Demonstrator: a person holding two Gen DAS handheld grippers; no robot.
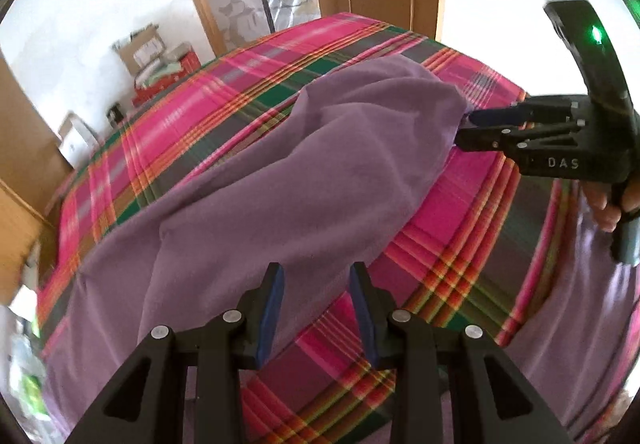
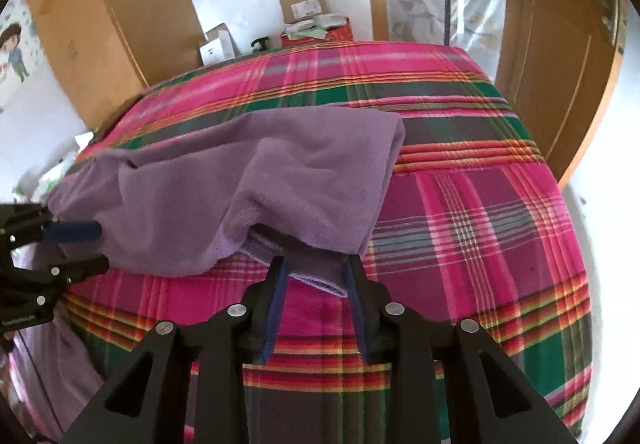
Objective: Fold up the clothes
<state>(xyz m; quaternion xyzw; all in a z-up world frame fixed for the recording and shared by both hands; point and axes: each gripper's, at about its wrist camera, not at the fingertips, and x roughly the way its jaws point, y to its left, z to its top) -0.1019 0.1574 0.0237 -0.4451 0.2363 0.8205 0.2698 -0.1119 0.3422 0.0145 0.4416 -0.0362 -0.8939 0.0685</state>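
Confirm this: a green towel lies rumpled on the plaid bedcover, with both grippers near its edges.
Not quite: the towel is purple, not green. The right wrist view shows it rumpled on the plaid bedcover, with the right gripper at its near edge and the left gripper at its left end.

The towel [image 2: 248, 180] lies bunched on the bed [image 2: 480, 204]; boxes [image 2: 300, 6] stand behind the bed, a door [image 2: 560, 64] to its right.
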